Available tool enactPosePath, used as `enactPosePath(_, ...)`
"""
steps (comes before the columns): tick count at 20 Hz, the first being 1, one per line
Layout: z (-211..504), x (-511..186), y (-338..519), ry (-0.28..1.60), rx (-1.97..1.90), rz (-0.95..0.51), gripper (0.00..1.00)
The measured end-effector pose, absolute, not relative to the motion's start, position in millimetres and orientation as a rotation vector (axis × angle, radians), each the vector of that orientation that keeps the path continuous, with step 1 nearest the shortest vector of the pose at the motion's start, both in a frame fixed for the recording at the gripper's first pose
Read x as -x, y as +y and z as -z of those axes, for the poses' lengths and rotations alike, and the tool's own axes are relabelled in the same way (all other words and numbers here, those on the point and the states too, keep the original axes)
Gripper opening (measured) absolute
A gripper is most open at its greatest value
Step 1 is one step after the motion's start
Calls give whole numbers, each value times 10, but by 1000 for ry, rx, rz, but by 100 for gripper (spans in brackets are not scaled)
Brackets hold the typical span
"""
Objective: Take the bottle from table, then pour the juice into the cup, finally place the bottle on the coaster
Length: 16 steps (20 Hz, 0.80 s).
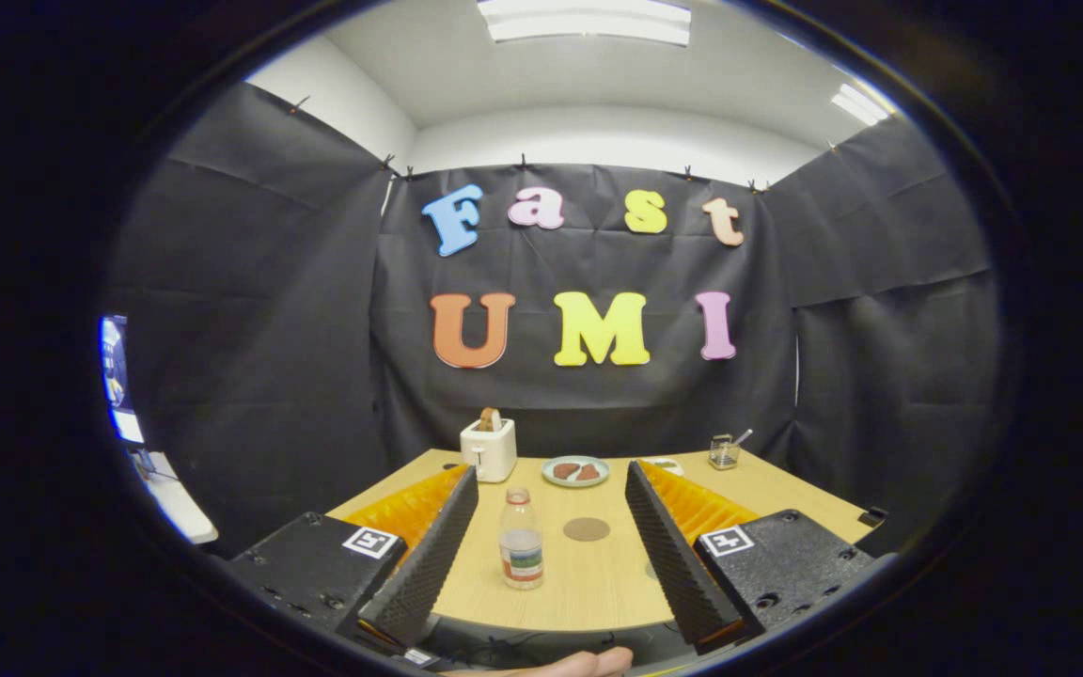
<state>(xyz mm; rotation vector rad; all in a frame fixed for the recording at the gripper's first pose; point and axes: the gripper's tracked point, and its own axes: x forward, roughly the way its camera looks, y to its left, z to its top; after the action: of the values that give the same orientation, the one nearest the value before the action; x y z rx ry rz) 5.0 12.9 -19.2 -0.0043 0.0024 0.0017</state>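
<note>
Two gripper [551,489] fingers spread wide, bottle [521,541] upright between them.

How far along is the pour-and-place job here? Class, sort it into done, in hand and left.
Done: nothing; the juice bottle stands upright and capped on the wooden table. In hand: the gripper is open, fingers either side of the bottle, not touching. Left: grasping, pouring into the cup, then setting the bottle on the bare coaster.

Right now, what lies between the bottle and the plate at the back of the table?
In the gripper view, the round brown coaster lies on bare tabletop between the bottle and the plate. The gripper is open, jaws flanking the bottle.
</note>
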Motion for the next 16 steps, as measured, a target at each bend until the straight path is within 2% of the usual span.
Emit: enactPosePath(16, 853, -506, 425, 27, 46, -16, 100)
